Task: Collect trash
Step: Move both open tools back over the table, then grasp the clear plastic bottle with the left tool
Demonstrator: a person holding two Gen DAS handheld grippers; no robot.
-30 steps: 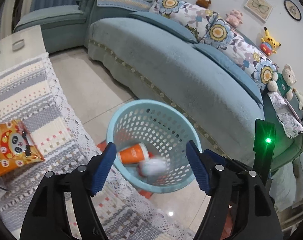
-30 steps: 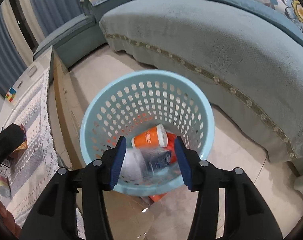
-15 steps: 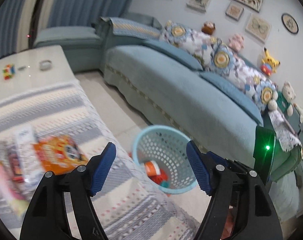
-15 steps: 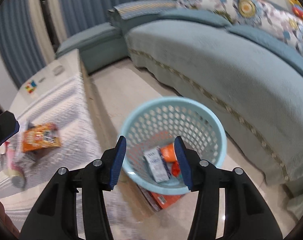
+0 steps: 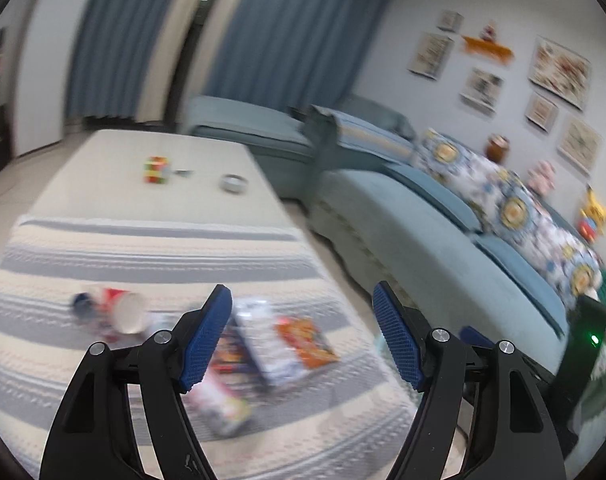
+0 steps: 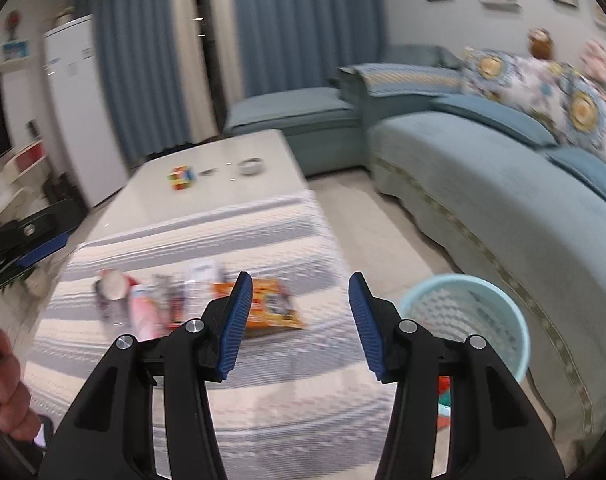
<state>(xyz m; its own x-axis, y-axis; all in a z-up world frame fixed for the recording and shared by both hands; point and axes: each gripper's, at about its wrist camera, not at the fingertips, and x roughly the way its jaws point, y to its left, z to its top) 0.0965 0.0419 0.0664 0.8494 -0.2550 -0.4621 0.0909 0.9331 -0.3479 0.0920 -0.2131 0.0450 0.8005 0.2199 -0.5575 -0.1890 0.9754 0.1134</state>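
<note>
Several pieces of trash lie on the striped tablecloth [image 5: 151, 256]: a tipped paper cup [image 5: 129, 314], a silvery wrapper [image 5: 265, 336], an orange snack bag [image 5: 305, 340] and a pink packet [image 5: 221, 404]. My left gripper [image 5: 303, 336] is open and empty above them. My right gripper [image 6: 301, 320] is open and empty, above the orange snack bag [image 6: 271, 306]. The light-blue perforated basket [image 6: 467, 316] stands on the floor right of the table, with trash inside.
A Rubik's cube [image 5: 157, 170] and a small round dish [image 5: 233, 183] sit on the bare far end of the table. A blue-green sofa [image 6: 483, 184] with cushions runs along the right. My left gripper's finger shows at the right wrist view's left edge [image 6: 39, 252].
Both grippers swung up and away from the basket toward the table. The wrapper held by the right gripper one second ago dropped into the basket. Both views are motion-blurred.
</note>
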